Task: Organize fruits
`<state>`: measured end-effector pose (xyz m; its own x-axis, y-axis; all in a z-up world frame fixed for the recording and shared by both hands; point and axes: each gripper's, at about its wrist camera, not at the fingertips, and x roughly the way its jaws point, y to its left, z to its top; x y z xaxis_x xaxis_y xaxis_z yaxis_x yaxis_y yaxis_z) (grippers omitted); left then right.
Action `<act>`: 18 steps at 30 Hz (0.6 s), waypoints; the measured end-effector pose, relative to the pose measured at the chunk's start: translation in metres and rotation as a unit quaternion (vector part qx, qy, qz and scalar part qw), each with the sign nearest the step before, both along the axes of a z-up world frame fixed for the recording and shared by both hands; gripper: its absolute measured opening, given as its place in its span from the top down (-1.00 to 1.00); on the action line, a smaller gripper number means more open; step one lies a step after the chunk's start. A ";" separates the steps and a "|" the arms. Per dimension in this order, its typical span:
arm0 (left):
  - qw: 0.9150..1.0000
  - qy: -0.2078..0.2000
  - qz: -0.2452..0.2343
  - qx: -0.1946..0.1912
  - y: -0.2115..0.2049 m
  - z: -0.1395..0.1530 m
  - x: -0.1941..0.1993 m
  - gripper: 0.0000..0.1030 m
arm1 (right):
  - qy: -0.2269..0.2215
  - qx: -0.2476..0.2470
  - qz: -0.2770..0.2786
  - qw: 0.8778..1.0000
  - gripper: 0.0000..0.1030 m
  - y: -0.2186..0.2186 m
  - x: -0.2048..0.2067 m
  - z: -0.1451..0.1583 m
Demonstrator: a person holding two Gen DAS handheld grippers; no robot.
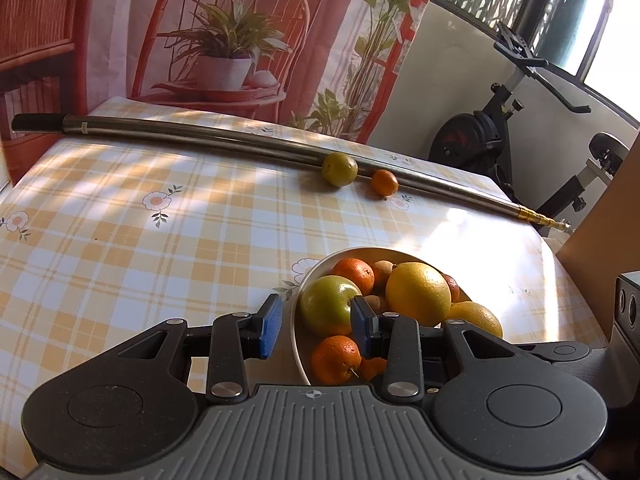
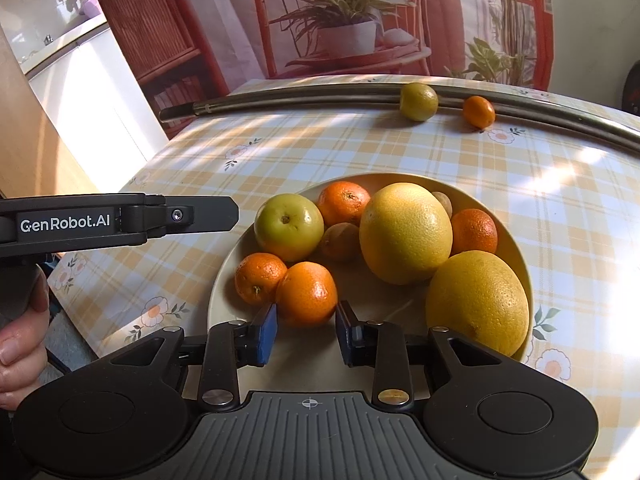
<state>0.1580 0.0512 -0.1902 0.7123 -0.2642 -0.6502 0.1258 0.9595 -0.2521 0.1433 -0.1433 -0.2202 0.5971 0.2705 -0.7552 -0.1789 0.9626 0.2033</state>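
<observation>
A cream bowl on the checked tablecloth holds a green apple, two big yellow grapefruits, several mandarins and small brown fruits. My right gripper is open at the bowl's near side, its blue pads closely flanking the lower part of one mandarin that rests in the bowl. My left gripper is open and empty, straddling the left rim of the bowl just before the apple. A greenish-yellow fruit and a small mandarin lie loose at the far side.
A long metal pole lies across the back of the table, touching both loose fruits. A printed curtain hangs behind. An exercise bike stands beyond the far right corner. A hand holds the left gripper's handle at the table's left edge.
</observation>
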 end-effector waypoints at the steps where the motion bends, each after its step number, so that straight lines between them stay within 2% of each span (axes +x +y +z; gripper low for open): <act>1: 1.000 -0.001 0.001 0.002 0.000 0.000 0.000 0.24 | 0.002 -0.001 -0.001 1.000 0.45 0.000 0.001 -0.001; 9: 1.000 0.005 0.013 0.004 0.004 -0.002 0.001 0.24 | -0.004 -0.009 -0.012 1.000 0.51 -0.003 0.005 -0.004; 18: 1.000 0.006 0.006 0.008 0.000 -0.002 0.000 0.24 | -0.009 -0.010 -0.008 1.000 0.52 -0.004 0.008 -0.004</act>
